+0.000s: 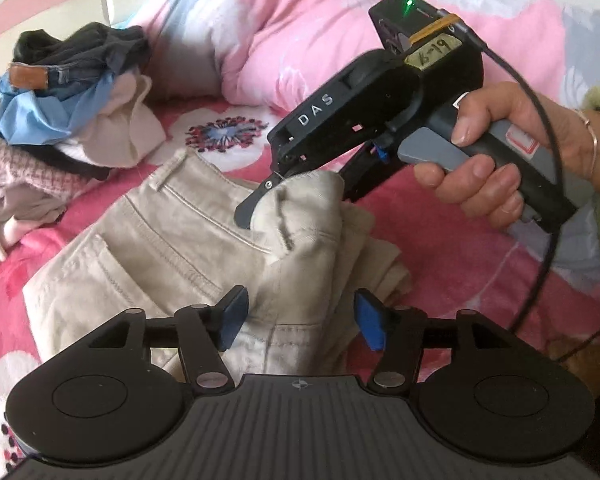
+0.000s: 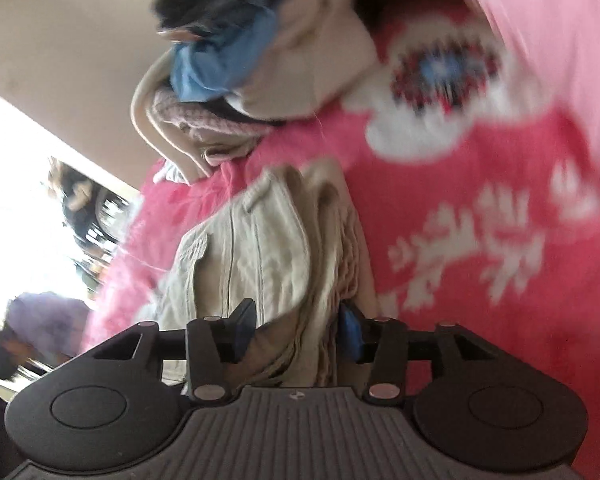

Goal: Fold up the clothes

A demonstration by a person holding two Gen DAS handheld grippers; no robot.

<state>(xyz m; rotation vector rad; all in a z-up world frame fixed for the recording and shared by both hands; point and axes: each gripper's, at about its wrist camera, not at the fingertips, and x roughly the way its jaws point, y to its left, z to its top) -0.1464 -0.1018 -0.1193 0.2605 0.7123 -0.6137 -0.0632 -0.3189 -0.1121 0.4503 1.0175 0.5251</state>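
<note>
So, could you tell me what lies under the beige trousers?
The trousers lie on a pink flowered blanket. Whatever sits beneath their folded layers is covered.

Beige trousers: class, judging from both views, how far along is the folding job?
Done: the beige trousers lie partly doubled over on the bedspread. In hand: a bunched fold sits in the right claw, grip unclear; the left claw stands open over the cloth. Left: finishing this fold, then the jumbled clothes pile behind.

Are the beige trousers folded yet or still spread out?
Folded, roughly: the beige trousers lie doubled in layers on the pink blanket, edges bunched and uneven.
</note>
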